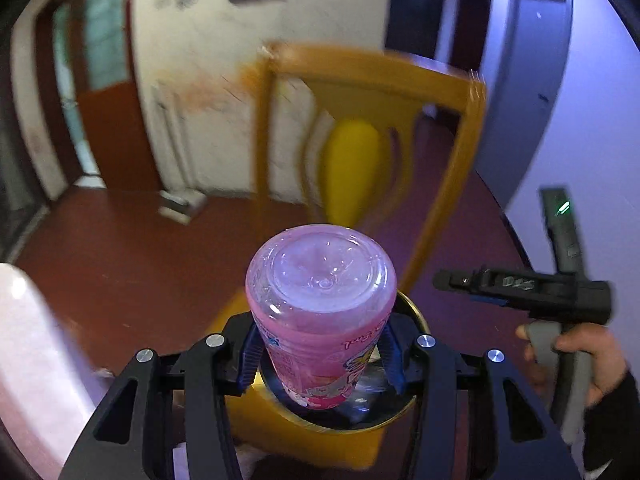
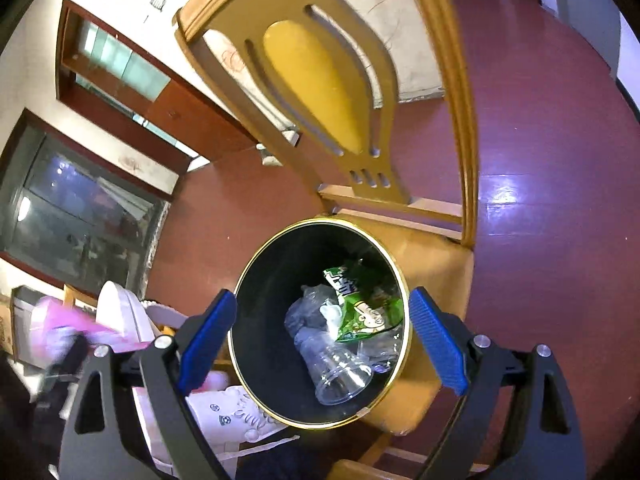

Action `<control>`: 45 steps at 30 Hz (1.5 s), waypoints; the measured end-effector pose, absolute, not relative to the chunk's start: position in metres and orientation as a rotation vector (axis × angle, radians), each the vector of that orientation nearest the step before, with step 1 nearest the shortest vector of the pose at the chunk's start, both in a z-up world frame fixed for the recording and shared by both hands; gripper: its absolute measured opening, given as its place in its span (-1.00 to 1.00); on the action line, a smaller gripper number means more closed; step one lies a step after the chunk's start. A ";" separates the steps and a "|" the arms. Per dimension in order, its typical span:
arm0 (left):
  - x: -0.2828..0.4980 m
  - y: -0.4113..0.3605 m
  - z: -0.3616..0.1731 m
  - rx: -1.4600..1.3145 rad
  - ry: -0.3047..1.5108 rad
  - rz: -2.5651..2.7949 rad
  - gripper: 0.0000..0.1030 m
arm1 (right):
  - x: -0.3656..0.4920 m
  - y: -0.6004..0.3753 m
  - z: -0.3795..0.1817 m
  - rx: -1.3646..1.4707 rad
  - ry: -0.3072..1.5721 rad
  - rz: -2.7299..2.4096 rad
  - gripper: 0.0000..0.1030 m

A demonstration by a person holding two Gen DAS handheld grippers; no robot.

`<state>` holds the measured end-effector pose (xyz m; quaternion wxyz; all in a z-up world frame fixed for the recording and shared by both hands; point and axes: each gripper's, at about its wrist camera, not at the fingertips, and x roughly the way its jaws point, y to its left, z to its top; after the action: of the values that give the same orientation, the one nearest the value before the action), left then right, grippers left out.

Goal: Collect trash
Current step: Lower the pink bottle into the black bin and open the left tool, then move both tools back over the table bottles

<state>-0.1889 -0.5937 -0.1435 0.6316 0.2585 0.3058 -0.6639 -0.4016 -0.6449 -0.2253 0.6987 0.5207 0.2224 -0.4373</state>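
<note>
Pink and half-clear, the plastic cup [image 1: 320, 320] sits clamped between the blue pads [image 1: 249, 360] of the left gripper [image 1: 320, 356], its base tipped toward the far wall and its printed side pointing down at the black bin [image 2: 256, 344] with the gold rim. The bin stands on the seat of a yellow wooden chair [image 2: 320, 80], and from the left wrist view the cup hangs just above the bin's mouth, a little toward its near edge. To do this step well, I would carry the cup further over the middle of the opening, lower it a touch, and only then ease the pads apart, so it drops inside rather than glancing off the rim. The right gripper [image 2: 320, 344] hangs over the same bin with its jaws spread wide and nothing between them. Inside lie a clear plastic cup [image 2: 340, 376], a green snack wrapper [image 2: 360, 308] and some crumpled clear film [image 2: 308, 308].
</note>
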 end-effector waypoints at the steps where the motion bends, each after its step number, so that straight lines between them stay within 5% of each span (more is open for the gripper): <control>1: -0.197 -0.608 -0.159 0.615 0.726 -1.535 -0.06 | -0.404 -0.644 -0.226 1.165 0.489 -0.973 0.71; 4: -0.211 -0.637 -0.201 0.693 0.811 -1.548 0.00 | -0.409 -0.641 -0.229 1.178 0.480 -0.967 0.71; 6: -0.211 -0.651 -0.219 0.698 0.882 -1.548 0.43 | -0.411 -0.640 -0.231 1.186 0.479 -0.965 0.71; 9: -0.210 -0.656 -0.225 0.688 0.921 -1.546 0.61 | -0.416 -0.642 -0.228 1.194 0.478 -0.971 0.71; 20: -0.162 -0.602 -0.172 0.601 0.779 -1.496 0.76 | -0.371 -0.634 -0.188 1.103 0.441 -0.863 0.71; 33: 0.000 -0.361 -0.065 0.299 0.637 -0.939 0.89 | -0.158 -0.542 -0.111 0.881 0.481 -0.355 0.72; 45: 0.008 -0.119 -0.012 0.183 0.564 -0.408 0.89 | 0.012 -0.365 -0.019 0.463 0.551 0.229 0.72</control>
<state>0.0076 -0.1188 -0.0122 0.9360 0.0893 0.2759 -0.1997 0.0121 -0.3649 -0.0187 0.9295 0.2261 0.2691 0.1118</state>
